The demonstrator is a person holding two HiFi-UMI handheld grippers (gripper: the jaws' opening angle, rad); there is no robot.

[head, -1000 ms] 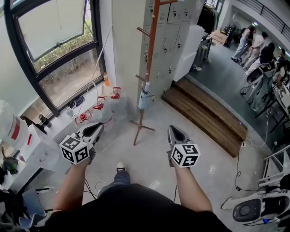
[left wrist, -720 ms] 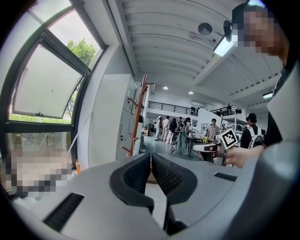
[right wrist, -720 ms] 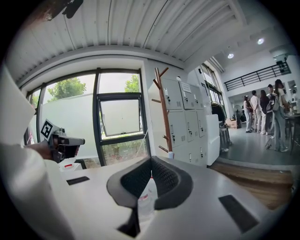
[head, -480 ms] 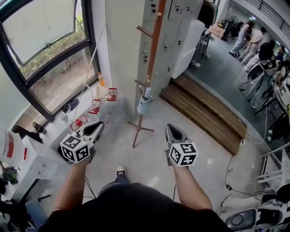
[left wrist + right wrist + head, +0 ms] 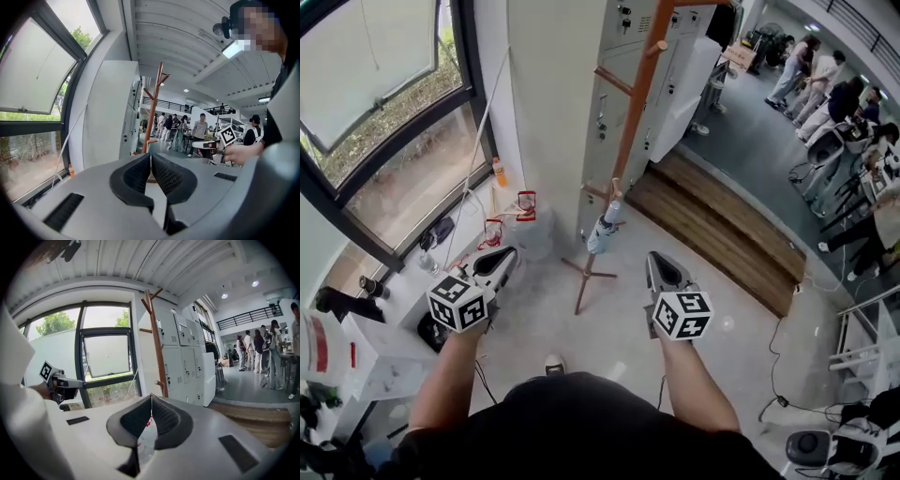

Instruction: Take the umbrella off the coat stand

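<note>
grey left gripper (image 5: pixel 501 260) and right gripper (image 5: pixel 662 264) are held clenched, nothing gripped. beyond, folded umbrella (image 5: pixel 603 228) is hung on a low peg of coat stand (image 5: pixel 630 131), drawn nearer than a second ago; grasp not begun.

Both forearms (image 5: pixel 448 380) are stretched forward, side by side and apart. The left gripper (image 5: pixel 502 259) and the right gripper (image 5: pixel 659 265) are held level with each other, pointed ahead. Each pair of jaws is closed tip to tip, with nothing gripped between.
</note>
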